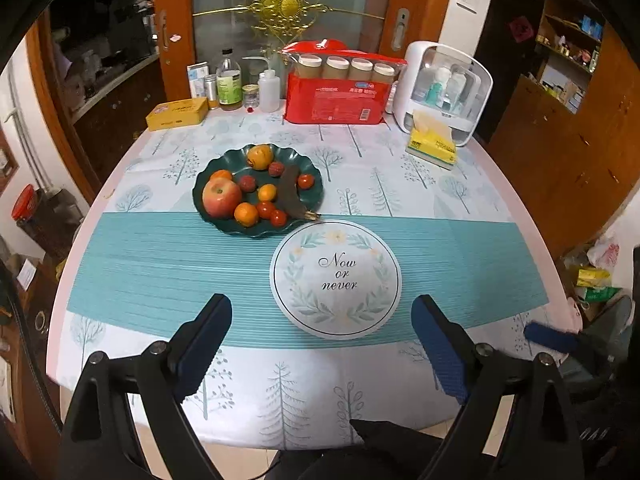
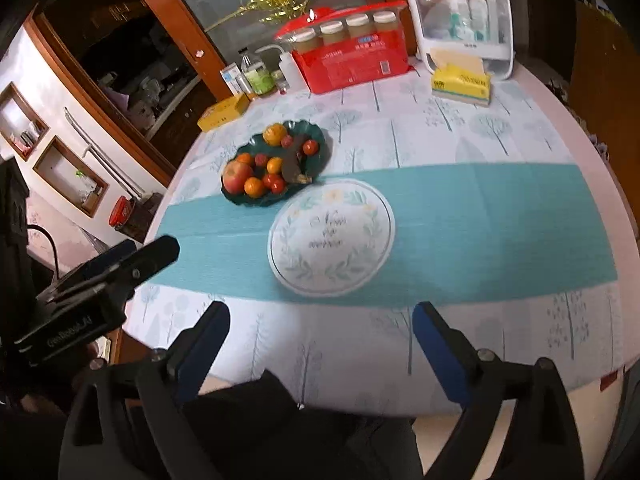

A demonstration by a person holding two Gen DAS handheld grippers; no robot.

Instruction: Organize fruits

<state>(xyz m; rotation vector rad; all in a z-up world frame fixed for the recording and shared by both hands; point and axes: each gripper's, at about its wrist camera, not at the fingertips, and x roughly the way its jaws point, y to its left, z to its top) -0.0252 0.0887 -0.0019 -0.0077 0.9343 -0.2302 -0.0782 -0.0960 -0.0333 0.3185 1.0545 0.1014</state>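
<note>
A dark green scalloped plate (image 1: 312,166) (image 2: 320,136) holds an apple (image 1: 221,198) (image 2: 236,176), several oranges and small red fruits, and a blackened banana (image 1: 291,194) (image 2: 294,162). A white round plate (image 1: 335,278) (image 2: 330,236) printed "Now or never" lies bare just in front of it. My left gripper (image 1: 322,314) is open and empty, above the table's near part, short of the white plate. My right gripper (image 2: 320,320) is open and empty near the table's front edge. The left gripper also shows in the right wrist view (image 2: 132,258).
Along the table's back edge stand a yellow tin (image 1: 178,113), bottles (image 1: 229,82), a red package with jars (image 1: 338,96), a white storage case (image 1: 444,88) and a yellow tissue pack (image 1: 433,144). Wooden cabinets flank the table.
</note>
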